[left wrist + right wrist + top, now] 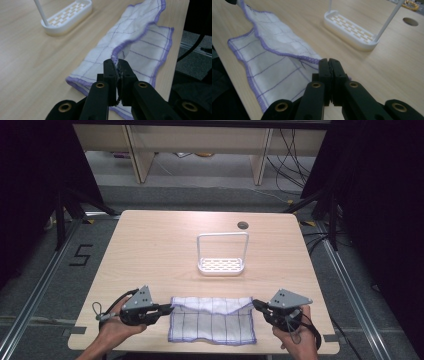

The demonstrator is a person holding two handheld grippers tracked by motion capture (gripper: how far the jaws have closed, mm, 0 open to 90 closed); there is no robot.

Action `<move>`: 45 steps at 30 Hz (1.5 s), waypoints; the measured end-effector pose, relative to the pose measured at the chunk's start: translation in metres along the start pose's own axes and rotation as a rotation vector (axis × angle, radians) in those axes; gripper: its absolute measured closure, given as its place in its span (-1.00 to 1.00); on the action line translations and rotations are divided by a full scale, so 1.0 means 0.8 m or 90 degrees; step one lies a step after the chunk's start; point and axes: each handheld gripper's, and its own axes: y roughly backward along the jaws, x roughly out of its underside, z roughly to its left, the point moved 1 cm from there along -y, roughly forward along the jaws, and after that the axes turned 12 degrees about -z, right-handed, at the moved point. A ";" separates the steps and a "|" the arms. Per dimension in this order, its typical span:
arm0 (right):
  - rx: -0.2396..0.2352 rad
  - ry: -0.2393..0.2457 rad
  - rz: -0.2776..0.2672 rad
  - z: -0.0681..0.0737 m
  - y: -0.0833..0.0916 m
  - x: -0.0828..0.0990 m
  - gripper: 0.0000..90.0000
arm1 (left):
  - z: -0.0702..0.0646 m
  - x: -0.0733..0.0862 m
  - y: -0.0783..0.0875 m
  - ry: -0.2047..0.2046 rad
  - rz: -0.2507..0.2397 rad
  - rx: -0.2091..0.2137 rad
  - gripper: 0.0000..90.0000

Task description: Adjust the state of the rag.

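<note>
cloth (212,320) lengthwise between both claws

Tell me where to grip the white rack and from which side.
Grip the white rack by the top bar of its tall loop handle, coming from above. The bar is thin, level and stands free over the slotted tray, so jaws can close across it; the tray itself is low and wide against the table.

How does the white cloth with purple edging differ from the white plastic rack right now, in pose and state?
The white cloth with purple edging lies soft and partly folded at the near table edge; the white plastic rack with a hoop handle stands rigid and upright mid-table. The left gripper and the right gripper each pinch a cloth corner; nothing touches the rack. Both are white and rest on the wooden table.
</note>
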 end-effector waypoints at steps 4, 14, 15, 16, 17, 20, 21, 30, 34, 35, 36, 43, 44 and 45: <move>-0.007 -0.020 0.023 0.013 0.001 0.021 0.99 | -0.010 0.019 -0.004 0.012 -0.001 0.017 0.91; -0.025 -0.020 0.048 0.024 0.004 0.047 0.99 | -0.026 0.044 -0.008 -0.017 0.047 0.041 0.89; -0.026 -0.026 0.050 0.025 0.005 0.049 0.99 | -0.026 0.044 -0.008 -0.017 0.047 0.041 0.89; -0.023 -0.022 0.047 0.026 0.005 0.052 0.99 | -0.031 0.047 -0.010 0.000 0.051 0.051 0.89; -0.031 -0.025 0.052 0.028 0.006 0.054 0.98 | -0.031 0.047 -0.010 -0.014 0.055 0.054 0.88; -0.033 -0.019 0.059 0.032 0.007 0.059 0.97 | -0.033 0.052 -0.012 -0.008 0.067 0.062 0.86; -0.032 -0.030 0.068 0.034 0.008 0.060 0.97 | -0.036 0.054 -0.013 0.011 0.067 0.062 0.85; -0.028 -0.050 0.054 0.029 0.020 0.065 0.59 | -0.033 0.049 -0.004 0.024 0.050 0.062 0.33; 0.019 -0.069 0.057 0.020 0.022 0.061 0.46 | -0.012 0.035 -0.001 0.035 0.032 0.014 0.17; 0.029 -0.069 0.068 0.020 0.019 0.062 0.42 | -0.006 0.032 -0.003 0.039 0.033 0.003 0.15; 0.037 -0.082 0.083 0.021 0.018 0.062 0.36 | 0.000 0.030 -0.004 0.035 0.037 -0.006 0.13; 0.049 -0.112 0.131 0.026 0.005 0.071 0.14 | 0.036 0.019 -0.031 0.046 0.057 -0.058 -0.06; 0.050 -0.111 0.126 0.026 0.004 0.072 0.13 | 0.041 0.018 -0.034 0.042 0.069 -0.058 -0.07; 0.051 -0.121 0.133 0.028 0.004 0.071 0.11 | 0.044 0.018 -0.039 0.046 0.073 -0.055 -0.07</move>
